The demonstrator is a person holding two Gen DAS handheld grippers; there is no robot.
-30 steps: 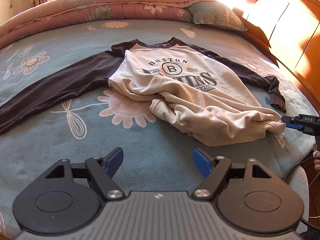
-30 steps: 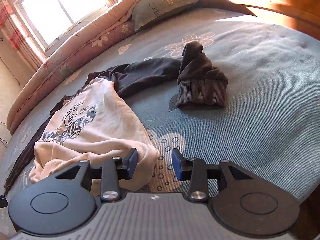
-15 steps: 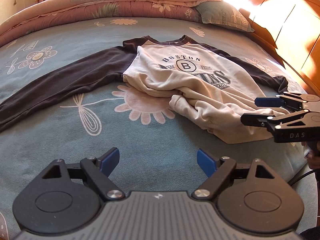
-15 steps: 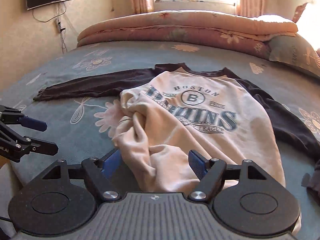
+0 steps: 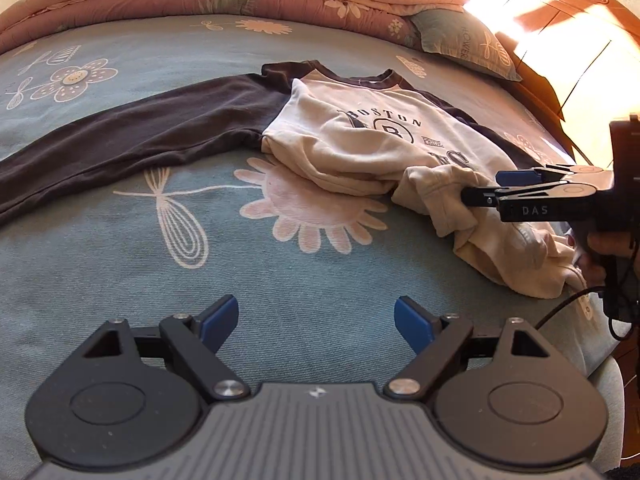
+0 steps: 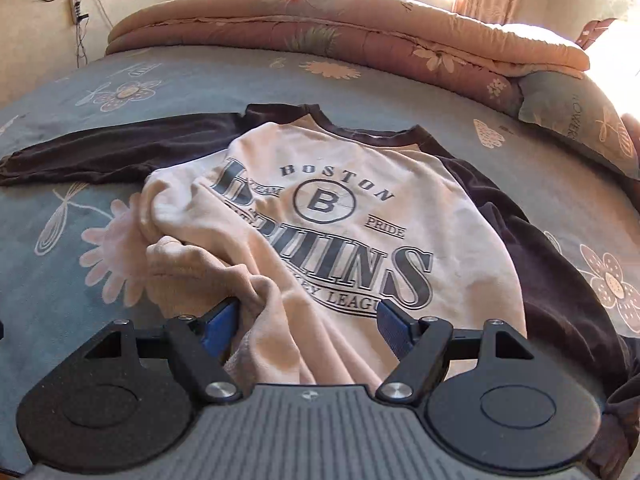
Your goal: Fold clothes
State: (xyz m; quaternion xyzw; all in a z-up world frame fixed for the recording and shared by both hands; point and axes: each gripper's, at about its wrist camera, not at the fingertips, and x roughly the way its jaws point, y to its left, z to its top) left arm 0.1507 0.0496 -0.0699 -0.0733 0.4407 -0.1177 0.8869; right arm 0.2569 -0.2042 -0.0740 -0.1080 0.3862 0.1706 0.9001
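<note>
From the left wrist camera, the left gripper (image 5: 316, 320) hangs low over the blue flowered bedspread (image 5: 120, 240), its blue-padded tongs spread wide with nothing but bare sheet between them. Ahead lies the raglan sweatshirt (image 5: 360, 148), cream body with dark sleeves; one sleeve (image 5: 120, 144) runs flat out to the left and is cut off at the frame edge. The lower hem is bunched into a rumpled heap toward the right. Coming in from the right edge is the right gripper (image 5: 486, 188), held sideways and level, its tips pushed into that heap. A bit of the person's hand (image 5: 604, 248) shows beneath it on the handle, with a cable trailing down. From this side the tongs look only slightly apart, and the print on the shirt's chest is partly hidden by folds.

From the right wrist camera, the right gripper (image 6: 304, 324) sits right down on the sweatshirt (image 6: 360, 208), tongs apart, with a ridge of bunched cream cloth lying between them; the left pad touches the fabric, the right pad stands clear, so nothing is clamped. Here the whole print reads plainly, which the other view cannot give. The far sleeve (image 6: 560, 272) runs down the right side and vanishes behind the gripper body. At the head of the bed lie a rolled quilt (image 6: 360, 36) and a pillow (image 6: 580, 120). The left gripper is barely glimpsed at the frame's left edge, too little to make out.
</note>
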